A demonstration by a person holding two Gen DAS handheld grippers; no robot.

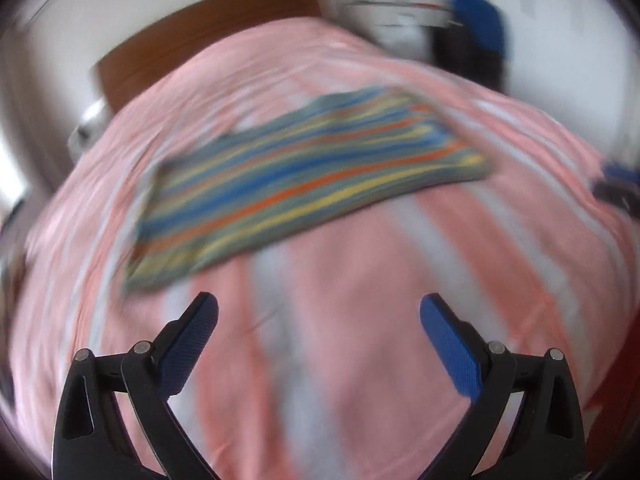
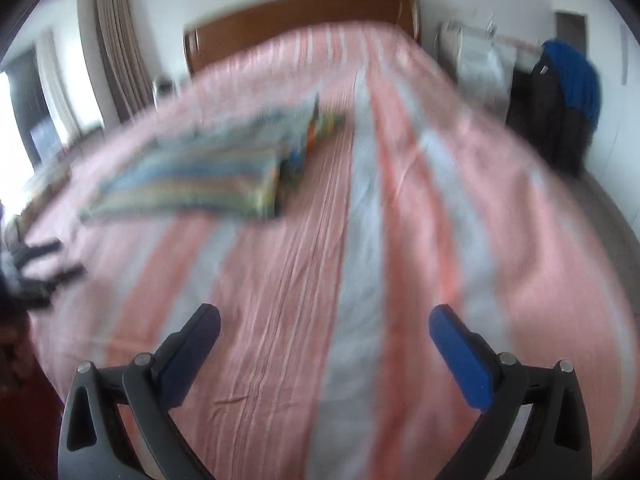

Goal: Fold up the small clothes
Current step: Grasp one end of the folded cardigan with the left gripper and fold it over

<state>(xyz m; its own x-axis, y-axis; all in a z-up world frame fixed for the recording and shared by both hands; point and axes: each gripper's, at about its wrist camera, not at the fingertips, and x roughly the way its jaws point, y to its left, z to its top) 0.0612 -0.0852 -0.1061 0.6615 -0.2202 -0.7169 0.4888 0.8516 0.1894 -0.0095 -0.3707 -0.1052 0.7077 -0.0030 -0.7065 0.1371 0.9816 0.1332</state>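
Note:
A small striped garment (image 1: 304,184) in blue, yellow, orange and grey lies flat on the pink and white striped bedspread (image 1: 360,320). It also shows in the right wrist view (image 2: 200,176), to the left and further up the bed. My left gripper (image 1: 319,312) is open and empty, held above the bedspread short of the garment. My right gripper (image 2: 325,320) is open and empty, above the bedspread, to the right of the garment. Both views are blurred by motion.
A brown wooden headboard (image 2: 304,12) stands at the far end of the bed. A blue and black item (image 2: 568,92) stands beside the bed at the right. Curtains (image 2: 112,40) and a window are at the left. The other gripper (image 2: 40,272) shows at the left edge.

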